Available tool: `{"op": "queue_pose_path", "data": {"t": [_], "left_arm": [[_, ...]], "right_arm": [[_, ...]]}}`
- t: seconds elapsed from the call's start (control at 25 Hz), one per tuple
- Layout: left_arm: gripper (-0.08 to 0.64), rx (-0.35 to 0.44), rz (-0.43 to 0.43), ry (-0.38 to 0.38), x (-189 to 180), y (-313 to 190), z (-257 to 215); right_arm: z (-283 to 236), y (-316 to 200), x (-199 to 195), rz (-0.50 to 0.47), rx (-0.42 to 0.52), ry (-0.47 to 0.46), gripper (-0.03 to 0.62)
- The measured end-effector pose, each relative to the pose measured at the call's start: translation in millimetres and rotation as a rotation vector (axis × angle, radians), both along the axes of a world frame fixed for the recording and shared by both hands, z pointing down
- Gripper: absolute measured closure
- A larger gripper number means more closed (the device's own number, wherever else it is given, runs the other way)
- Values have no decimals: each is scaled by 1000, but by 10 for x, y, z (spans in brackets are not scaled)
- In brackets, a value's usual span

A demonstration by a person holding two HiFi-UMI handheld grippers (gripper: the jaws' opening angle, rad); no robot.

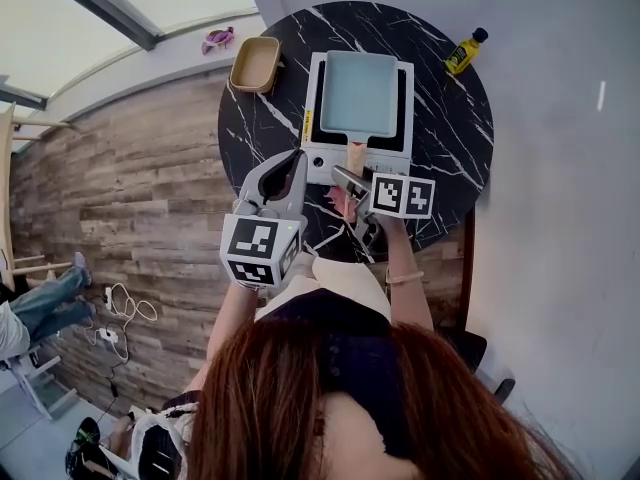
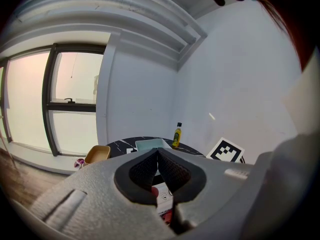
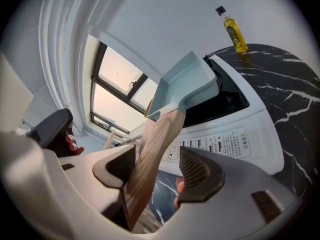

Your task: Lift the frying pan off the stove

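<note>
Wood-grained handle (image 3: 152,149) of the pale blue pan (image 1: 358,93) is lying between the wide-spread jaws of the right gripper (image 3: 159,169). The pads are not pressing it, though it seems to be leaning on one of them; the wide-angle view is making this hard to judge. The pan is sitting square on the white stove (image 1: 322,160), not yet lifted. The left gripper (image 1: 298,160) is hovering by the stove's near corner, jaws together and empty. For a sound grip, the right jaws should be closing squarely across the handle, well toward the pan body, so that the load is not twisting in the pads. The lift should then be going straight up, with the pan kept level. The stove is standing on a round black marble table (image 1: 450,138), which is also carrying a tan dish (image 1: 255,63) and a yellow bottle (image 1: 465,51). Grey wood flooring (image 1: 120,198) is running beneath, and a large window (image 2: 75,104) is lighting white walls.
</note>
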State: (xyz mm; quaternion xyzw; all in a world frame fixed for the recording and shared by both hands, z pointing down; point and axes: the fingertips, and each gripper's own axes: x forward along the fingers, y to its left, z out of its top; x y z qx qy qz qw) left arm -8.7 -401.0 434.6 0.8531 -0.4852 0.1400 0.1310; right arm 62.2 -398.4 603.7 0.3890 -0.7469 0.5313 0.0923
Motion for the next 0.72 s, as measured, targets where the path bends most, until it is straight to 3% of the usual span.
{"op": "queue_pose_path", "data": {"t": [0.36,0.56,0.72], "left_arm": [[548,-2,-10,-4,-13,18,9],[548,6,-20,-2,-64,61,-24],[548,13,-30,1,-106,98,-44]], "right_arm": [[5,10,-140,13,-84,-210,389],[-55,13,-188,24,-69,-230,499],[-62,11,-183,46,-65,-229,509]]}}
